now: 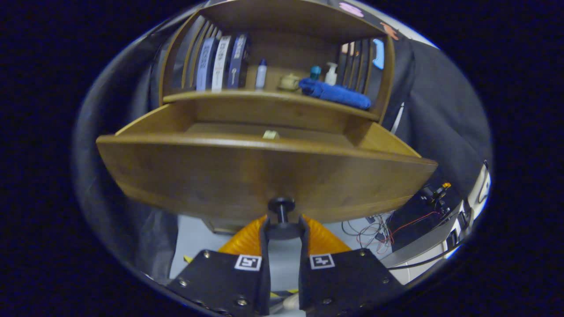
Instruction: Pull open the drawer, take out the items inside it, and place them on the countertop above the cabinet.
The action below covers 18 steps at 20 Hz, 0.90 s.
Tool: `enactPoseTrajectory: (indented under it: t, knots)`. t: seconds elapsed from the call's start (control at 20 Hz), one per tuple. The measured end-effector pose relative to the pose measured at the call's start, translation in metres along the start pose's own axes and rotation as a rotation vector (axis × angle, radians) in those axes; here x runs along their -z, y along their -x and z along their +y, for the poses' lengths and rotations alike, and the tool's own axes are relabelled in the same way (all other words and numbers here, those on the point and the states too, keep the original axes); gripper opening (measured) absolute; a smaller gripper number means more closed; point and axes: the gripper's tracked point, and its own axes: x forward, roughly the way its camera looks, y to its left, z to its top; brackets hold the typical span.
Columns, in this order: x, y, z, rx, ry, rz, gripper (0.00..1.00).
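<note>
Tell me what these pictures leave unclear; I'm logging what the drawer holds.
- Drawer contents, gripper view: its tall front hides the floor; one small pale item peeks over the rim, too small to identify.
- Gripper on the knob: whether both fingers press it is unclear.

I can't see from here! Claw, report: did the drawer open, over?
Claw shut on drawer knob. Drawer pulled out, small pale item inside. Countertop above holds blue towel, bottles. Nothing blocking.

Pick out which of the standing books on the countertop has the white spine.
The middle book of the three upright ones: its spine is white, while its neighbours are blue. The gripper clamps the drawer knob.
</note>
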Motion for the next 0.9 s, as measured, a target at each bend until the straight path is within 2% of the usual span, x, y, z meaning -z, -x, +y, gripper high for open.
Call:
enactPoseTrajectory:
  t: [0.3,0.55,0.6,0.7,0.9]
  knots:
    - [0.003,-0.001,0.0,-0.024,-0.044,0.024,0.27]
    - [0.014,0.017,0.006,-0.046,-0.017,0.033,0.53]
    - [0.011,0.025,0.005,-0.045,-0.028,0.012,0.53]
    - [-0.007,0.038,0.004,-0.047,-0.066,-0.052,0.53]
    - [-0.074,0.053,-0.005,-0.015,-0.071,-0.173,0.53]
